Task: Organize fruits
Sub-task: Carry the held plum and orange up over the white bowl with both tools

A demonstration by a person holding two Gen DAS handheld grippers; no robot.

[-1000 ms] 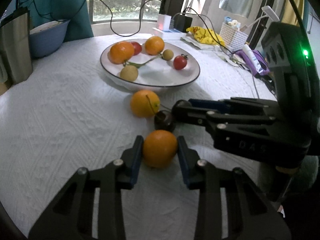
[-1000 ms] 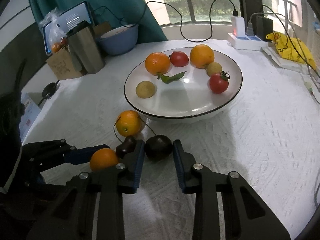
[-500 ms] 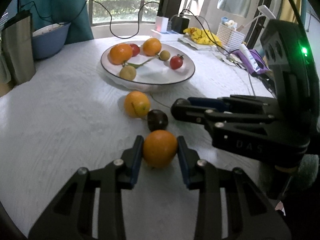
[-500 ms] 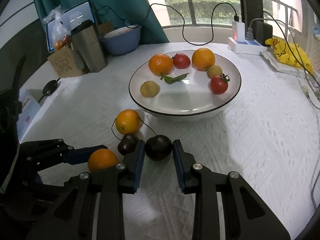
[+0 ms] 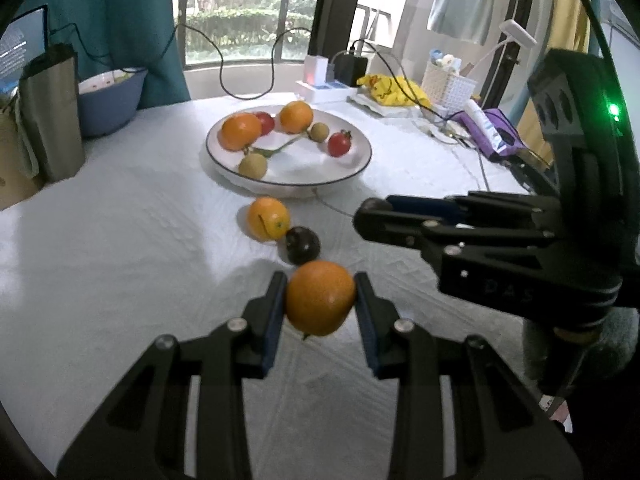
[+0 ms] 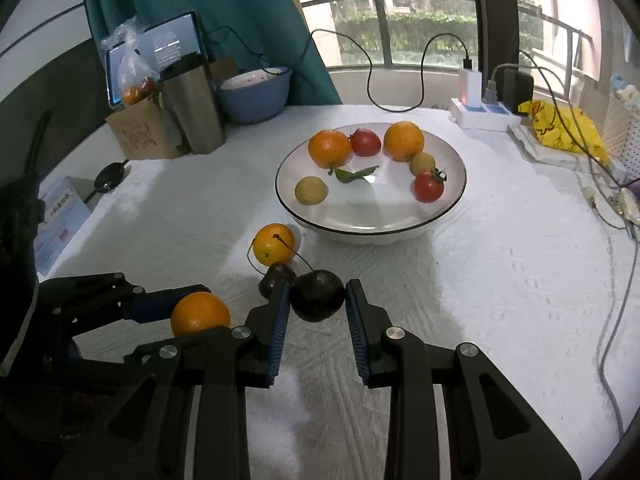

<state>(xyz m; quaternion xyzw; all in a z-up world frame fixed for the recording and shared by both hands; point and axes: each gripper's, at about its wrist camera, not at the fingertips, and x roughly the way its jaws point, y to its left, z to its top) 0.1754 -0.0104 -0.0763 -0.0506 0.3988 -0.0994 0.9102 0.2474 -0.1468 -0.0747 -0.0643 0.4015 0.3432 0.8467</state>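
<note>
My left gripper (image 5: pixel 320 300) is shut on an orange (image 5: pixel 320 298) and holds it above the white cloth; it also shows in the right wrist view (image 6: pixel 200 314). My right gripper (image 6: pixel 316 300) is shut on a dark plum (image 6: pixel 317 295), lifted off the cloth. A second dark plum (image 5: pixel 303 245) and a loose orange (image 5: pixel 267 218) lie on the cloth in front of the white plate (image 6: pixel 452 208). The plate holds two oranges, tomatoes and small yellow-green fruits. In the left wrist view the right gripper's fingers (image 5: pixel 400 220) hide its plum.
A steel tumbler (image 6: pixel 194 104), a blue bowl (image 6: pixel 256 94) and a cardboard box (image 6: pixel 136 132) stand at the back left. A power strip (image 6: pixel 480 114), cables, a yellow bag (image 6: pixel 564 128) and a white basket (image 5: pixel 448 84) are at the back right.
Both grippers have risen and drawn back from the plate, carrying the orange and the plum. The second plum and the loose orange stay on the cloth.
</note>
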